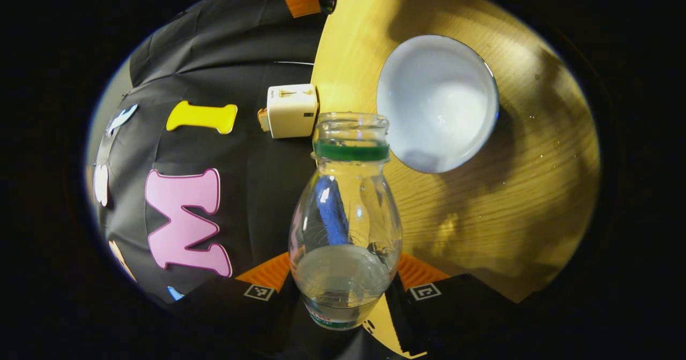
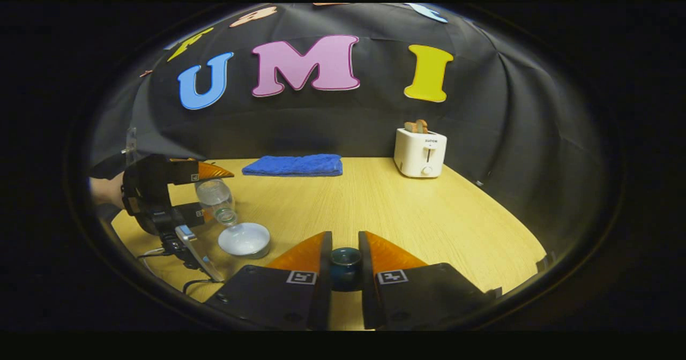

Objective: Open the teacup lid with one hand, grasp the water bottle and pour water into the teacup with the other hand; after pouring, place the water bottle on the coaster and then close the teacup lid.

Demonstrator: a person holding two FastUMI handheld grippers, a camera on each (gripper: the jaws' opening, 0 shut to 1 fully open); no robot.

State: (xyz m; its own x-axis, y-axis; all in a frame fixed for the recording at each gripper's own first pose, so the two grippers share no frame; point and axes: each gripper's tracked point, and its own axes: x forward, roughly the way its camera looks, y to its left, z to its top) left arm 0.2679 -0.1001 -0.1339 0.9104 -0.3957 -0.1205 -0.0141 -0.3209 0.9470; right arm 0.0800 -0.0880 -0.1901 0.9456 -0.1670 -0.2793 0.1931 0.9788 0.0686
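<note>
My left gripper (image 1: 343, 287) is shut on a clear water bottle (image 1: 345, 226) with a green neck ring. The bottle's open mouth sits beside the rim of the white-lined teacup (image 1: 437, 103). Some water lies at the bottle's base end. In the right gripper view, the left gripper (image 2: 210, 193) holds the bottle (image 2: 217, 196) tilted, mouth down, over the teacup (image 2: 245, 240) at the table's left. My right gripper (image 2: 345, 261) is shut on the dark teal teacup lid (image 2: 345, 263), held above the table's near edge, apart from the cup.
A white toaster (image 2: 420, 152) with bread in it stands at the back right of the wooden table (image 2: 407, 210). A folded blue towel (image 2: 293, 165) lies along the back edge. A hand (image 2: 104, 191) and cables (image 2: 161, 253) are at the left edge.
</note>
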